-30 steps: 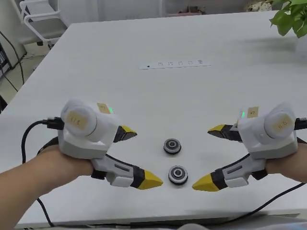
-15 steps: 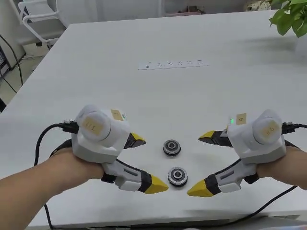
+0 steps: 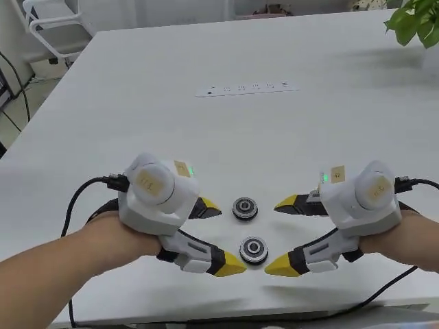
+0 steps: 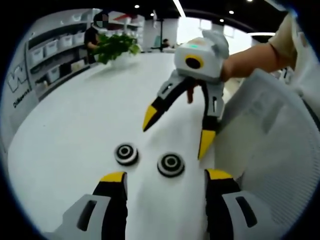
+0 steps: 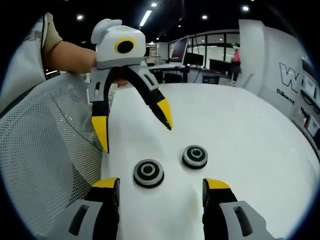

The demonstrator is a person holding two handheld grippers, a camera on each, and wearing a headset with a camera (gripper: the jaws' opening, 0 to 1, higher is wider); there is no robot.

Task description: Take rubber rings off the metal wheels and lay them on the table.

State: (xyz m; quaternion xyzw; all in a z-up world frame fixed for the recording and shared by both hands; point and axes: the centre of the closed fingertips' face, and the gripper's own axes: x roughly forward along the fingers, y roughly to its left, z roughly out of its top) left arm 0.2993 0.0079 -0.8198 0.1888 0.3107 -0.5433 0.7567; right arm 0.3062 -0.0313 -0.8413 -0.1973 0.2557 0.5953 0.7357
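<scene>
Left claw: held in a hand at the near edge, pointed inward toward the middle; its jaws are spread wide apart and nothing is gripped.
Right claw: held opposite, pointed back at the left claw; its jaws are likewise spread wide apart and nothing is gripped.
Near wheel: laid flat between the lower jaw tips of the two claws, close to both and touched by neither. In the left gripper view it is seen just ahead of the gap between that claw's jaws.
Far wheel: laid flat just beyond the near wheel, between the upper jaw tips, apart from both.
Rubber ring: a dark band is seen around each wheel; none is off.
Table: white; both wheels are carried near its front edge.
Power strip: set into the table, well beyond the wheels.
Plant: placed at the far right corner.
</scene>
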